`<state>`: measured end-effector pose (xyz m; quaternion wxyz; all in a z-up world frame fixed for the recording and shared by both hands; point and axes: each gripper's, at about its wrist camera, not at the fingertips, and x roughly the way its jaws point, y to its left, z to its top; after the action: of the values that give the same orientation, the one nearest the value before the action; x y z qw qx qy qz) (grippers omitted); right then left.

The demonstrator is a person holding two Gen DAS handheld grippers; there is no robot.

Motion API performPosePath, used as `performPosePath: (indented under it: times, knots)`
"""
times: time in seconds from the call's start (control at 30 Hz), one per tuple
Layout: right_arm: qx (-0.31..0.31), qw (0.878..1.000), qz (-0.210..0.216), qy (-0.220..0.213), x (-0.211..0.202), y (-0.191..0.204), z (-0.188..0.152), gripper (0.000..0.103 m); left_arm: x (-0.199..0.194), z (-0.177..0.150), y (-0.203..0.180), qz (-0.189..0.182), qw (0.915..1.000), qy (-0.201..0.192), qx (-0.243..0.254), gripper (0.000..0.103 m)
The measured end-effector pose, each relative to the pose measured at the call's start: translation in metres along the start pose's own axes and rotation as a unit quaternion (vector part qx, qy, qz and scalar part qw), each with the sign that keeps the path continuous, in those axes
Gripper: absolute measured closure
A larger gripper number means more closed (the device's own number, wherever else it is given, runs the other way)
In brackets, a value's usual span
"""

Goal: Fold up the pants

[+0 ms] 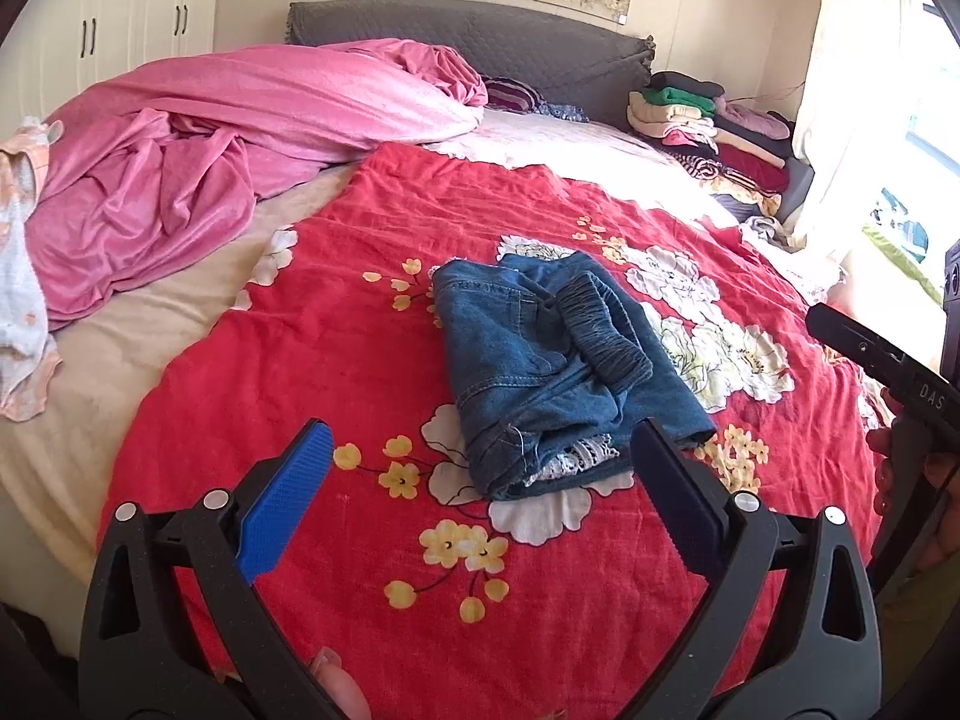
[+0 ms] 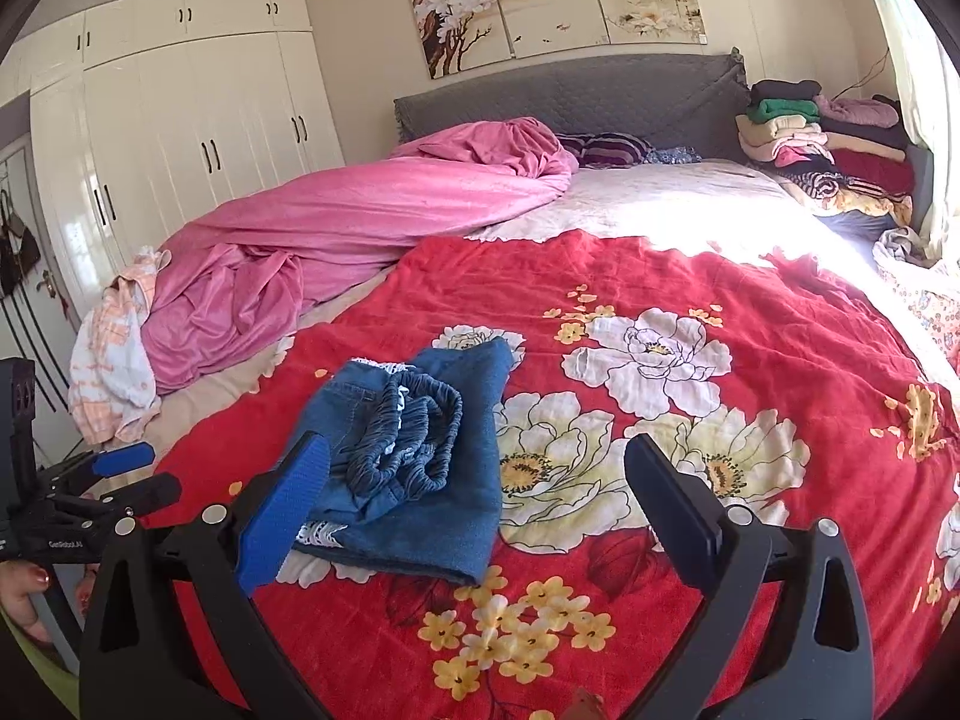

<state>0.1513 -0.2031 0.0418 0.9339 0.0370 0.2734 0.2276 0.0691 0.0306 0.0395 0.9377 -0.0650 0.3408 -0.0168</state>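
My left claw (image 1: 480, 498) and right claw (image 2: 477, 510) both hang spread and empty above the folded blue denim pants (image 1: 552, 372) lying on the red floral quilt (image 1: 336, 324). The denim looks soft, floppy, fairly light; I would pinch the stacked hem edges.

Both wrist views face the headboard (image 1: 480, 36), sharing the bed.

Pants (image 1: 558, 372) on bedspread (image 1: 312, 360) (duvet (image 1: 240, 120) behind-left)
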Motion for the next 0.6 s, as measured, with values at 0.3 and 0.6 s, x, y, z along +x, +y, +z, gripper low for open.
performPosePath:
  times: [0.3,0.6]
  knots:
    - [-0.013,1.0,-0.001,0.005,-0.019,0.006,-0.018,0.005,-0.008,-0.023,-0.007,0.009,0.9999,0.013,0.002,0.01]
    - [-0.02,0.999,-0.002,0.025,-0.025,0.008,-0.04,0.005,-0.007,-0.042,-0.016,0.011,0.9997,0.024,0.006,0.01]
